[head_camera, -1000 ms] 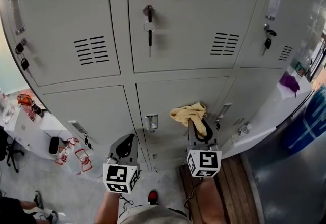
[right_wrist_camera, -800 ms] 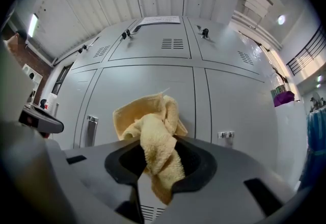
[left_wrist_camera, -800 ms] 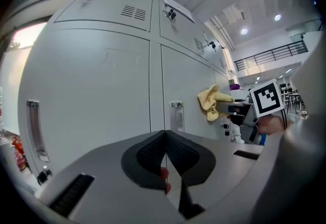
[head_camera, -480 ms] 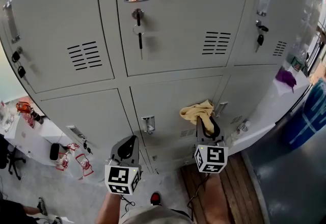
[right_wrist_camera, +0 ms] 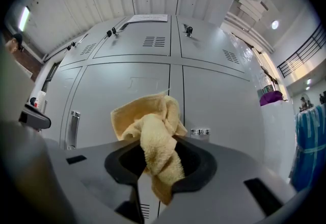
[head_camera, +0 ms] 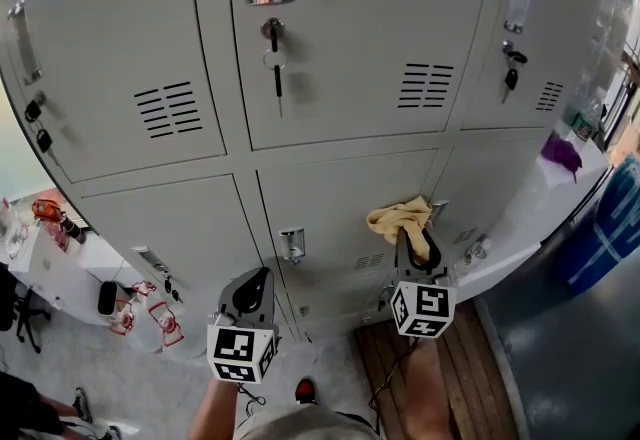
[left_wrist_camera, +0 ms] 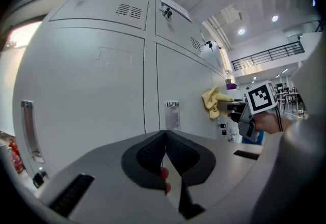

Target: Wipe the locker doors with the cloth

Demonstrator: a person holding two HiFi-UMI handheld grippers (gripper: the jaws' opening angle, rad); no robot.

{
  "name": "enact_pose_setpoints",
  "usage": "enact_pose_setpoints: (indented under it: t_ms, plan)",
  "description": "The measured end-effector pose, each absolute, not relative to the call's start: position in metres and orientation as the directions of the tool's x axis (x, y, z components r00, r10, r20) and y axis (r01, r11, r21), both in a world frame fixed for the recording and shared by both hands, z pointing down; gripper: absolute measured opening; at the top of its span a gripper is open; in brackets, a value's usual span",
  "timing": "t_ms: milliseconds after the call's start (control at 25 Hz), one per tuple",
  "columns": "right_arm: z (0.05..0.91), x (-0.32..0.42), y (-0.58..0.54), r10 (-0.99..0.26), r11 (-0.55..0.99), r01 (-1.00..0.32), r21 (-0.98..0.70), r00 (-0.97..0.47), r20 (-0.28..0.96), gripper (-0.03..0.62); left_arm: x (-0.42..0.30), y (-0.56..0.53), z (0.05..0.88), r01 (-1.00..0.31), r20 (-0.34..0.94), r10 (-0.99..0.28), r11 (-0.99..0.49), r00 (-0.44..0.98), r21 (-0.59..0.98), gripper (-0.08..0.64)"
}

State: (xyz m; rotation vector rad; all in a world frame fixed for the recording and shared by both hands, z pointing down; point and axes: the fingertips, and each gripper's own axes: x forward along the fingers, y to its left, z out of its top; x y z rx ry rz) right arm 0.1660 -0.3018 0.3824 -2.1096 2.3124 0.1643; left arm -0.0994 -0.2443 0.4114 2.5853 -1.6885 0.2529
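Right gripper (right_wrist_camera: 159, 163): I have its two pads pinched on the yellow cloth (right_wrist_camera: 151, 131). The bunched middle of the cloth is clamped in the gap, a crumpled fold rises beyond the fingertips, and a short tail hangs below them. In the head view, the cloth sits before the grey locker doors (head_camera: 330, 193), at the right edge of the lower middle door; I cannot tell whether it touches. Left gripper (left_wrist_camera: 165, 152): its pads are pressed together on nothing, and it is held low, well apart from the cloth.
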Motion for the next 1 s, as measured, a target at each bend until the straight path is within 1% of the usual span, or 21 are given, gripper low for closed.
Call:
enact_pose_setpoints:
  t_ms: [480, 1000]
  plan:
    - [0.375, 0.142, -0.261, -0.976, 0.173, -0.982, 0.075, -0.181, -0.123, 0.127, -0.101, -0.239, 0.408, -0.92, 0.153, -0.914, -0.388, 0.376, -0.058, 0.023]
    - [0.4, 0.056, -0.243, -0.908, 0.404, -0.912, 0.071, -0.41, -0.085, 0.129, -0.114, -0.216, 0.419, -0.944, 0.171, -0.933, -0.328, 0.316, -0.046, 0.023]
